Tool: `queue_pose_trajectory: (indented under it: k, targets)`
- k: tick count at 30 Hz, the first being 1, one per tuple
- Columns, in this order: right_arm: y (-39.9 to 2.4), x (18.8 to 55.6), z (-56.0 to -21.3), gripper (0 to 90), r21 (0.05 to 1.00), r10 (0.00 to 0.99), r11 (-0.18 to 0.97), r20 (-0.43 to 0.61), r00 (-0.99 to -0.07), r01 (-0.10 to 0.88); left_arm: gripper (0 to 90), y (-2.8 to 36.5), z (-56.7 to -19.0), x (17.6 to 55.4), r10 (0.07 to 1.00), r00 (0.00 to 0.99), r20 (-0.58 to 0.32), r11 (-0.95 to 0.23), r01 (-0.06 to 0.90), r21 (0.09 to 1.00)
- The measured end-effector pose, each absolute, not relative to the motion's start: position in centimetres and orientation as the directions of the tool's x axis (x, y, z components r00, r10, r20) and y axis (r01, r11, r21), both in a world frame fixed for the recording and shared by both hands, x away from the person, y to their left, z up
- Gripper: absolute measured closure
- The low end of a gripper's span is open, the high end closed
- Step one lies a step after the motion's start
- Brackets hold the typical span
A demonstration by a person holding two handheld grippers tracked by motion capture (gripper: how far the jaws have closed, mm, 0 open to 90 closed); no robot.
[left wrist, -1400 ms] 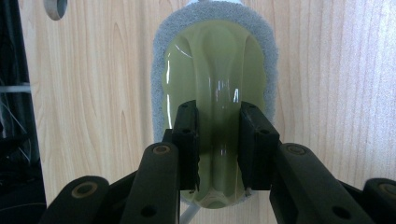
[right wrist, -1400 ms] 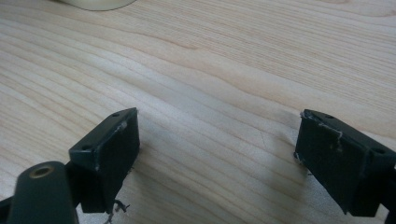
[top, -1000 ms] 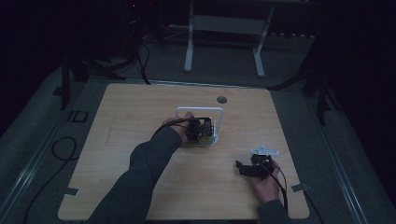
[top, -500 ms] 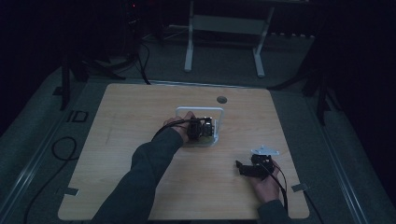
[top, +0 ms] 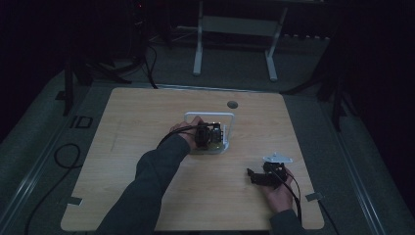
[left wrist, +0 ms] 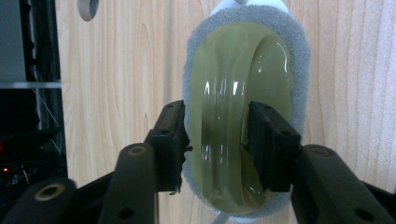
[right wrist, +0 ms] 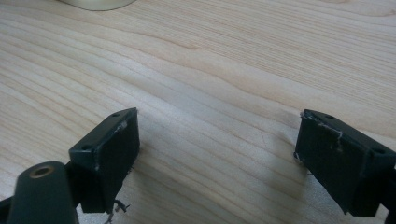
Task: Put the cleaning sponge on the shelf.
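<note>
Release is what has just happened on my left side. The jaws of my left gripper (left wrist: 217, 126) have just been opening, and they now stand spread on either side of the glossy olive-green piece (left wrist: 233, 70) without squeezing it. In the left gripper view the piece sits between my two black pads, backed by a grey felt pad (left wrist: 299, 56). A sliver of wood grain shows between the left pad and the green surface. The right pad comes close to the glossy edge, but I judge it is no longer pressing.

From the high view, my left gripper (top: 208, 136) is at the white wire rack (top: 231, 120) near the middle of the table (top: 147, 122). So the green piece is resting at that rack, not in my grasp. If it stays put with my pads apart, I read the placing step as done. What remains is to draw the left hand straight back without brushing the felt or tipping the piece.

My right gripper (top: 252, 175) lies near the right front of the table, well apart from the rack. Its jaws (right wrist: 217, 135) are spread wide over bare wood, with nothing between them.
</note>
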State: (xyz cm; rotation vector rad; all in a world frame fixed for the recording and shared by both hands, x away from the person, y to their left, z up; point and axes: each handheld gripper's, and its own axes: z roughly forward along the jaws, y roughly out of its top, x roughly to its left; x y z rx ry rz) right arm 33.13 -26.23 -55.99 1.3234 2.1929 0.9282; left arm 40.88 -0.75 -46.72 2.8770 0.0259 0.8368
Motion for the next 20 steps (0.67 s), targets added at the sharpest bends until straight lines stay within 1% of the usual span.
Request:
queue_pose_trajectory:
  k: [2, 4, 7, 15, 20]
  targets:
    - [-26.2, 33.1, -56.0, 13.3, 0.722, 0.887, 0.326, -0.009, -0.462, 0.611, 53.5, -0.6, -46.4, 40.8, 0.065, 0.844, 0.533, -0.987, -0.026, 0.161]
    - [-26.2, 33.1, -56.0, 13.3, 0.722, 0.887, 0.326, -0.009, -0.462, 0.611, 53.4, -0.4, -46.0, 40.7, 0.087, 0.852, 0.517, -0.981, -0.016, 0.191]
    - [-26.2, 33.1, -56.0, 13.3, 0.722, 0.887, 0.325, -0.008, -0.462, 0.611, 53.4, 0.0, -45.4, 40.5, 0.095, 0.857, 0.507, -0.976, -0.02, 0.216]
    - [-26.2, 33.1, -56.0, 13.3, 0.722, 0.887, 0.325, -0.009, -0.462, 0.611, 57.8, 1.0, -44.4, 39.8, 0.137, 0.875, 0.464, -0.968, 0.018, 0.252]
    - [-26.2, 33.1, -56.0, 13.3, 0.722, 0.887, 0.325, -0.009, -0.462, 0.61, 57.4, 1.8, -43.4, 38.5, 0.157, 0.874, 0.46, -0.96, 0.026, 0.279]
